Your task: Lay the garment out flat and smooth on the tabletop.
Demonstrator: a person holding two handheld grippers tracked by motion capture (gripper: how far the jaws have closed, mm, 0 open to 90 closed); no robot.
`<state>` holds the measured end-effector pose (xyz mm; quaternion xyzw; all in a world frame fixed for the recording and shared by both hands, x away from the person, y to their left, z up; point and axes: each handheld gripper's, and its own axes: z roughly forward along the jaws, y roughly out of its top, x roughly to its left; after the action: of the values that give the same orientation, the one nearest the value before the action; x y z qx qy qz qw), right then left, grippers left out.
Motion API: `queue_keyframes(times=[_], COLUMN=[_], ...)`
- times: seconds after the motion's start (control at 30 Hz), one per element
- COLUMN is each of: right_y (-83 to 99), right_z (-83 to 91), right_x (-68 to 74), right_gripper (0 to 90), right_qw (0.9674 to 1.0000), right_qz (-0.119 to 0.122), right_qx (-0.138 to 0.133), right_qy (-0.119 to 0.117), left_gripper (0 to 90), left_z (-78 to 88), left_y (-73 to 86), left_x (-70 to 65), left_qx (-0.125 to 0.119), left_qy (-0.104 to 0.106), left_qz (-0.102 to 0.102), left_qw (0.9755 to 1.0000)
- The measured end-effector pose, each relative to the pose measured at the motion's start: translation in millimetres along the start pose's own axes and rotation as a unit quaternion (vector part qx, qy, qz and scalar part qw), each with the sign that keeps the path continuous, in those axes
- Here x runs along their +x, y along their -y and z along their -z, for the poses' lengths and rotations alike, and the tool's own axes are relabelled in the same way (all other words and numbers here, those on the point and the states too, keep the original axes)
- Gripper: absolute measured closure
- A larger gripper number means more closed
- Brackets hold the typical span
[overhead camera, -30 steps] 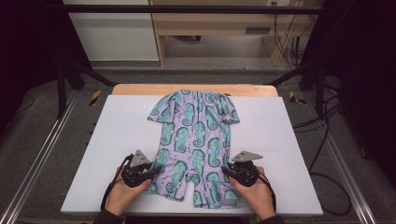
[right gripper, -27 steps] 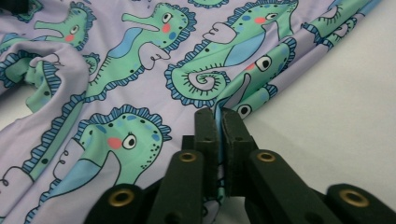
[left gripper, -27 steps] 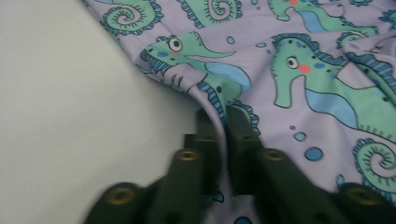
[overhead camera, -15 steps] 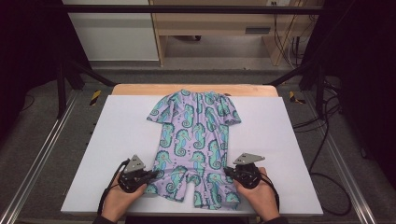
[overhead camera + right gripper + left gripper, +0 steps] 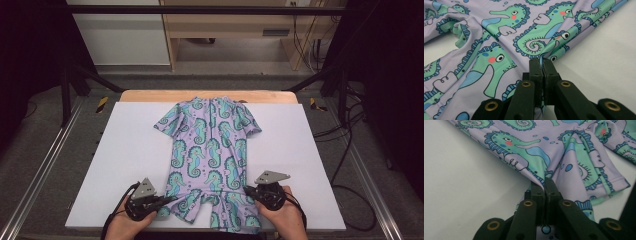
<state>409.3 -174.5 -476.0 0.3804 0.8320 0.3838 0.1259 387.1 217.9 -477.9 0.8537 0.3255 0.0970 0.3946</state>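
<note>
Lilac seahorse-print romper (image 5: 209, 150) spread flat on the white tabletop (image 5: 125, 160), long axis running away from the person: collar at the far edge, short legs at the near edge. Sleeves out to either side. Left leg's outer edge pinched between the left gripper (image 5: 165, 201) jaws, just closed on a fold of cloth (image 5: 541, 178). Right leg's outer edge clamped likewise in the right gripper (image 5: 248, 191), fabric bunched at the tips (image 5: 546, 53). Near hems partly cut off, probably overhanging the table's near edge. Hands (image 5: 287, 215) behind both grippers.
</note>
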Motion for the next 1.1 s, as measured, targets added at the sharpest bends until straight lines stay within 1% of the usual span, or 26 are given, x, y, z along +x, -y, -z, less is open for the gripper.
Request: queue_keyframes(times=[0.1,0.23,0.27,0.33,0.37,0.4,0.43,0.5,0.6,0.63,0.73,0.77,0.8,0.83,0.87,0.93,0.97,1.0,1.03,1.07,1.1], right_y=[4.3,9.1,10.8,11.4,12.2,12.6,13.2,14.1,16.5,17.4,20.5,20.6,20.0,18.6,17.1,12.0,8.8,6.0,2.8,1.0,-1.0], right_z=[5.5,11.5,15.6,17.2,19.5,20.6,22.2,23.8,28.4,30.2,35.9,36.7,36.7,36.1,35.4,33.2,32.4,31.2,29.2,28.0,26.4], right_x=[4.7,8.8,11.1,12.2,13.7,14.5,15.0,16.0,19.3,20.9,25.9,26.7,27.0,26.5,25.9,24.1,23.5,22.5,21.4,21.6,21.8], right_gripper=[88.3,88.3,88.3,88.3,88.3,88.3,88.3,88.3,88.3,88.3,88.0,87.0,82.8,76.0,71.1,58.7,55.4,54.2,51.4,50.1,49.9], right_qw=[1.0,1.0,1.0,1.0,1.0,1.0,1.0,0.9999,0.9999,0.9999,0.9997,0.9997,0.9997,0.9997,0.9996,0.9994,0.9993,0.9991,0.9989,0.9988,0.9987], right_qz=[0.002,0.003,0.003,0.003,0.005,0.006,0.007,0.006,0.007,0.005,0.003,0.005,0.006,0.003,0.0,-0.005,-0.009,-0.01,-0.011,-0.015,-0.011], right_qx=[-0.001,0.002,0.002,0.001,0.0,-0.001,0.0,0.002,0.003,0.0,-0.007,-0.012,-0.015,-0.02,-0.024,-0.033,-0.037,-0.042,-0.045,-0.046,-0.049], right_qy=[-0.001,-0.004,-0.005,-0.006,-0.007,-0.007,-0.006,-0.008,-0.013,-0.014,-0.022,-0.021,-0.018,-0.013,-0.011,-0.006,-0.002,-0.002,-0.001,-0.001,-0.001], left_gripper=[88.4,88.5,88.5,88.5,88.4,88.5,88.5,88.4,88.4,88.5,87.7,82.9,73.3,67.4,64.0,51.8,50.4,49.0,45.7,45.1,45.3], left_z=[4.4,12.3,14.2,17.9,18.6,19.7,20.1,21.2,24.0,25.2,28.0,27.6,26.9,26.5,26.3,25.6,25.0,23.5,22.5,21.3,19.8], left_y=[2.6,6.8,7.3,7.5,7.4,7.5,7.6,8.3,10.9,11.9,15.5,15.9,15.8,15.3,13.4,9.3,7.0,4.2,2.8,1.4,0.2], left_x=[-4.9,-13.7,-16.3,-21.5,-23.4,-25.9,-27.4,-30.1,-32.3,-32.3,-29.3,-27.1,-24.7,-23.3,-21.2,-19.5,-18.9,-19.0,-19.4,-20.3,-21.2], left_qx=[0.0,-0.002,-0.002,-0.001,-0.002,-0.003,-0.003,0.004,0.008,0.009,0.001,-0.006,-0.014,-0.02,-0.028,-0.04,-0.042,-0.045,-0.045,-0.046,-0.046], left_qy=[0.008,0.025,0.031,0.037,0.042,0.055,0.059,0.056,0.061,0.062,0.062,0.051,0.04,0.035,0.027,0.013,0.008,0.006,0.007,0.005,0.0], left_qz=[0.0,0.003,0.002,-0.003,-0.002,0.002,0.001,-0.008,-0.007,-0.011,-0.011,-0.006,-0.004,-0.003,0.0,0.007,0.005,0.006,0.006,0.005,0.0], left_qw=[1.0,0.9997,0.9995,0.9993,0.9991,0.9985,0.9982,0.9984,0.9981,0.998,0.998,0.9986,0.9991,0.9992,0.9992,0.9991,0.999,0.999,0.999,0.9989,0.9989])
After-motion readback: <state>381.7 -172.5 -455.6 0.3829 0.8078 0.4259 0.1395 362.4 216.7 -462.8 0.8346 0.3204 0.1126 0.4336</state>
